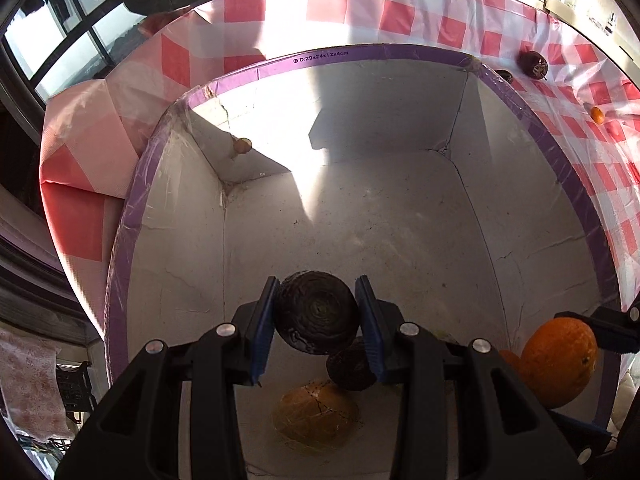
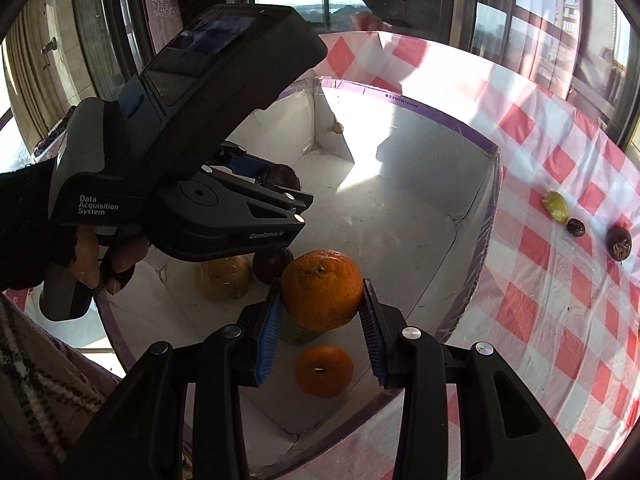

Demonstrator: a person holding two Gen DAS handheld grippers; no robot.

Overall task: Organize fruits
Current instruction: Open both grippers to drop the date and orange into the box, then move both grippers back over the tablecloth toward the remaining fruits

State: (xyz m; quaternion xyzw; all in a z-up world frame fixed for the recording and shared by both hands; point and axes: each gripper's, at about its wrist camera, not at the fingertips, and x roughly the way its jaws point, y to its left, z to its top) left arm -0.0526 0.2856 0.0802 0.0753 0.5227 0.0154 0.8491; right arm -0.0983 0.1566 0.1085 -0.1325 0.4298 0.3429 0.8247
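A white cardboard box with a purple rim (image 1: 360,50) (image 2: 400,98) sits on a red-checked tablecloth. My left gripper (image 1: 318,312) is shut on a dark wrinkled passion fruit (image 1: 316,312) and holds it above the box floor; it also shows in the right wrist view (image 2: 276,182). My right gripper (image 2: 322,294) is shut on an orange (image 2: 322,288) (image 1: 560,360) over the box's near side. In the box lie a second dark fruit (image 1: 350,364) (image 2: 272,266), a tan round fruit (image 1: 316,414) (image 2: 222,278), a smaller orange (image 2: 324,370) and a greenish fruit (image 2: 296,332) partly hidden.
On the cloth right of the box lie a yellow-green fruit (image 2: 556,206), a small dark fruit (image 2: 576,227), a dark passion fruit (image 2: 619,243) (image 1: 533,64) and a small orange fruit (image 1: 597,115). A small brown piece (image 1: 242,145) rests in the box's far left corner.
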